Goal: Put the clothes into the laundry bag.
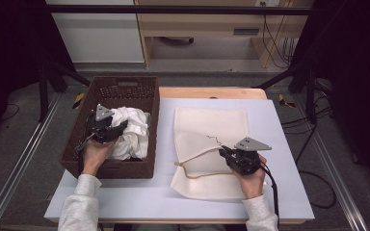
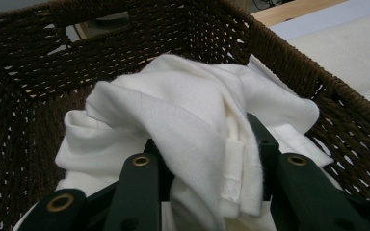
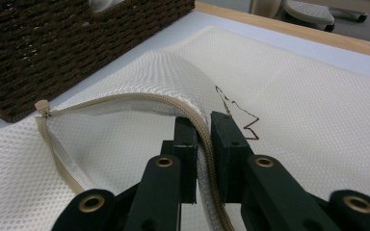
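Note:
A cream mesh laundry bag (image 1: 211, 144) lies flat on the pale blue table top, its zipped edge (image 3: 139, 100) lifted into an open arch. My right gripper (image 1: 225, 153) is shut on that zipper edge, the tape pinched between its pads (image 3: 207, 144). In the dark wicker basket (image 1: 107, 91) at the left lies a bunch of white cloth (image 1: 134, 131). My left gripper (image 1: 119, 130) is shut on a fold of this white cloth (image 2: 192, 125), which bulges up between the black jaws and drapes over them.
The basket wall (image 3: 53, 53) stands close beside the bag's open mouth. A thin dark thread squiggle (image 3: 241, 118) lies on the bag. The wooden table edge (image 1: 212, 92) runs along the far side, with floor and metal rails beyond.

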`<state>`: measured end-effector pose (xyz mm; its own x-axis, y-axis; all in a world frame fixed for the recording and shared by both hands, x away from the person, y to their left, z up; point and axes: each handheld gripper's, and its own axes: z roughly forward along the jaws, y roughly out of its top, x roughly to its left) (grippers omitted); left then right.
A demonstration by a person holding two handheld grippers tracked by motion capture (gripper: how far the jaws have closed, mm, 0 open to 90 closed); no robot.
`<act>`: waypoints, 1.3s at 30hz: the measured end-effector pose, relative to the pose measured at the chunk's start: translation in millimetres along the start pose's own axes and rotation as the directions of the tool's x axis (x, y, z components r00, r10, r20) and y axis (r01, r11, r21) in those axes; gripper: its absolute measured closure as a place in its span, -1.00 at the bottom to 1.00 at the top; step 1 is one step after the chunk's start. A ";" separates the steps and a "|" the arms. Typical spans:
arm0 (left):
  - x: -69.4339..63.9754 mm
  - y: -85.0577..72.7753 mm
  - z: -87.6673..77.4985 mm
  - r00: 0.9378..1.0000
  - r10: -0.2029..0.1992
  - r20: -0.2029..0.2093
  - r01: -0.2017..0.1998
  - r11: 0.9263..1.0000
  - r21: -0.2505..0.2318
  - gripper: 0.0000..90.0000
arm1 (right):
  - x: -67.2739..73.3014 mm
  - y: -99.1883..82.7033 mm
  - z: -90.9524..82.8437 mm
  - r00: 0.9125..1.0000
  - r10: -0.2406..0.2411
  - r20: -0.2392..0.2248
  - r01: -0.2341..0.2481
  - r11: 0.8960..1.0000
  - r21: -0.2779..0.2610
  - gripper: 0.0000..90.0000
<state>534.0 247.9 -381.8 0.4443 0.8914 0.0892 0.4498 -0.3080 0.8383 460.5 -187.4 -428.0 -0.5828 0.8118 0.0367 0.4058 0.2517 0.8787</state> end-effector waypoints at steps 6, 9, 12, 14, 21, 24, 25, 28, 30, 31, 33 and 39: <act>-3.3 -0.7 10.2 0.998 0.055 -0.031 -0.051 0.994 0.095 0.26 | 0.4 -0.5 0.7 1.000 0.001 -0.001 -0.001 1.000 0.005 0.81; -0.8 -1.7 12.3 0.992 0.049 -0.116 -0.036 0.993 0.109 -0.37 | 1.1 -0.2 0.8 1.000 -0.005 -0.005 0.005 1.000 0.003 0.80; 10.0 -1.9 17.1 0.986 -0.033 -0.162 0.060 0.985 0.163 -0.83 | 0.5 -0.4 1.0 1.000 -0.004 -0.004 0.004 1.000 0.006 0.79; 15.7 -2.8 22.7 0.985 -0.070 -0.160 0.105 0.969 0.222 -0.95 | 0.5 -0.7 1.2 1.000 0.001 -0.007 0.000 1.000 0.014 0.77; 23.0 -12.1 48.2 0.991 -0.102 -0.088 0.129 0.903 0.410 -1.00 | -0.1 -0.4 1.4 1.000 0.003 -0.014 -0.002 1.000 0.017 0.70; 19.9 -14.7 57.8 0.993 -0.081 -0.088 0.113 0.881 0.460 -1.00 | -0.3 -0.6 1.8 1.000 0.001 -0.017 -0.001 1.000 0.018 0.67; 18.0 -14.7 60.4 0.994 -0.071 -0.086 0.103 0.876 0.472 -1.00 | -0.2 -0.5 1.8 1.000 0.001 -0.017 0.000 1.000 0.018 0.67; 14.8 -14.7 64.5 0.995 -0.069 -0.075 0.098 0.855 0.509 -1.00 | -0.6 -0.5 2.4 1.000 0.001 -0.019 -0.001 1.000 0.018 0.66; 12.9 -15.8 65.1 0.996 -0.074 -0.055 0.092 0.845 0.527 -0.99 | -0.8 -0.7 2.8 1.000 0.004 -0.021 -0.004 1.000 0.023 0.65; 11.9 -16.0 65.4 0.996 -0.071 -0.046 0.085 0.842 0.532 -0.96 | -0.9 -0.8 3.0 1.000 0.004 -0.020 -0.003 1.000 0.024 0.65; 9.9 -15.4 64.7 0.997 -0.068 -0.028 0.073 0.841 0.537 -0.84 | -0.9 -0.7 2.9 1.000 0.005 -0.021 -0.005 1.000 0.024 0.65; 7.9 -14.6 62.6 0.997 -0.074 0.011 0.056 0.835 0.547 -0.36 | -1.4 -0.6 3.5 1.000 0.008 -0.027 -0.007 1.000 0.027 0.64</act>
<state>579.5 238.6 -427.0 0.4183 0.9081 0.0208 0.8245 -0.3892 0.4107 463.5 -186.8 -430.3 -0.5982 0.7994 0.0566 0.4287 0.2595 0.8654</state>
